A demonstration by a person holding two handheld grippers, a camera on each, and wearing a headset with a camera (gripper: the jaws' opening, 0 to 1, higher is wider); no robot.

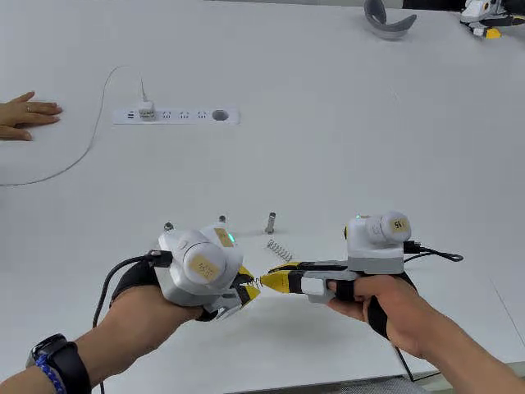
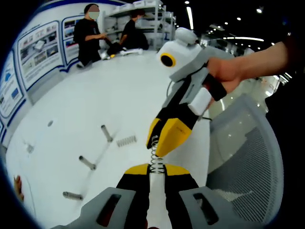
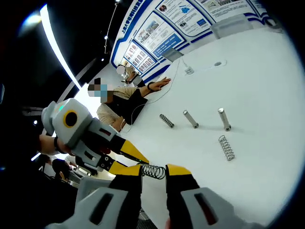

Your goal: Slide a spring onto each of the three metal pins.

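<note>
The worktop [image 1: 344,148] is white. The left gripper [image 1: 250,290] and right gripper [image 1: 266,282] are white and grey with yellow-tipped black jaws. The held spring [image 2: 154,160], the loose spring [image 1: 280,249] and the pins [image 1: 270,222] are silvery.

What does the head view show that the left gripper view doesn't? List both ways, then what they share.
Head view: a power strip, a resting hand, a watch. Left gripper view: a mesh chair, two standing people, wall posters. Both: three pins, a loose spring, and the left gripper and right gripper meeting on a held spring.
</note>
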